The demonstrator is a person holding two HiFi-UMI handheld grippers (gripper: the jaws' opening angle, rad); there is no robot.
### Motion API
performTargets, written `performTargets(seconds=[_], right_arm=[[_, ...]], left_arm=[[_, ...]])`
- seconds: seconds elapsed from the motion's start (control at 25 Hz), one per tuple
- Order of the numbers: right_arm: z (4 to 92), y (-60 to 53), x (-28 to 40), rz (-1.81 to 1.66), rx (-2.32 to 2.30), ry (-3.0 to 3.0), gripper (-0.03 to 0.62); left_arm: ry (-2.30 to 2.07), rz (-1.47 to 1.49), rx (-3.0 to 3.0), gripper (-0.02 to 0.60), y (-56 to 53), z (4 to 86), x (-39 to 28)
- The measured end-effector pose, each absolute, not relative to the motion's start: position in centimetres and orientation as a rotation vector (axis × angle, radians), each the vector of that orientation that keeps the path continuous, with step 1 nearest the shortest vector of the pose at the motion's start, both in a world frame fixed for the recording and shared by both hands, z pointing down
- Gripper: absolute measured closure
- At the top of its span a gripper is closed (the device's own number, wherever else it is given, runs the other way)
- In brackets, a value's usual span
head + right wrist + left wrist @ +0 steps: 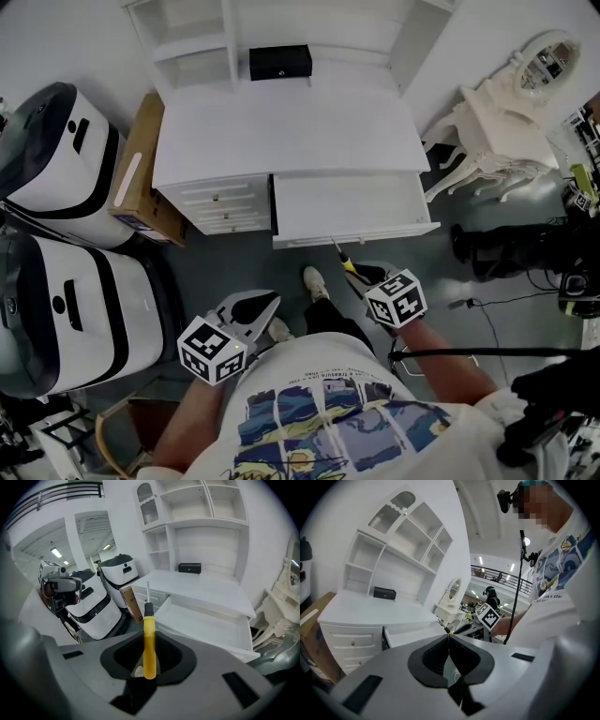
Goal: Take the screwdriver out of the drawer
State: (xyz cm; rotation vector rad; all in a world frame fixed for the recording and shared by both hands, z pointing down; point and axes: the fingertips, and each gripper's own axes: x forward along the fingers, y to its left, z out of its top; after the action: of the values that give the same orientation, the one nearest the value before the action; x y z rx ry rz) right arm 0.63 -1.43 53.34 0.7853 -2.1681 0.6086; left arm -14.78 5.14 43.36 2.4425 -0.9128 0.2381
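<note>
My right gripper (149,641) is shut on the screwdriver (149,648), whose yellow handle lies between the pads while its black collar and metal shaft stick out past the tips. In the head view the screwdriver (345,262) hangs in front of the open white drawer (352,211), clear of its front edge, with the right gripper (364,275) below it. The drawer (206,625) looks bare inside. My left gripper (269,305) is held low near the person's body, away from the drawer. Its jaws meet at the tips (449,634) with nothing between them.
The white desk (281,131) has a shelf unit and a small black box (280,62) on top, and closed drawers (220,202) at its left. A cardboard box (141,169) and two white machines (66,309) stand left. A white dressing table (506,122) and black gear with cables (511,248) are right.
</note>
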Motion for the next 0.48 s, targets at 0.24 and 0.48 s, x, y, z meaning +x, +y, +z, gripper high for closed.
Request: performTargets(seconds=[0.24,0.48], right_arm=[[52.8,-0.9,-0.7,0.585,0.755,-2.184,0.500],[52.6,-0.8,-1.6,0.553,0.734,-2.196,0.499]], left_arm=[[-0.935,0.229,2.436,0.568,5.6,43.3,-15.5],[-0.942,0.222,2.431,0.568,5.8,43.6,-15.9]])
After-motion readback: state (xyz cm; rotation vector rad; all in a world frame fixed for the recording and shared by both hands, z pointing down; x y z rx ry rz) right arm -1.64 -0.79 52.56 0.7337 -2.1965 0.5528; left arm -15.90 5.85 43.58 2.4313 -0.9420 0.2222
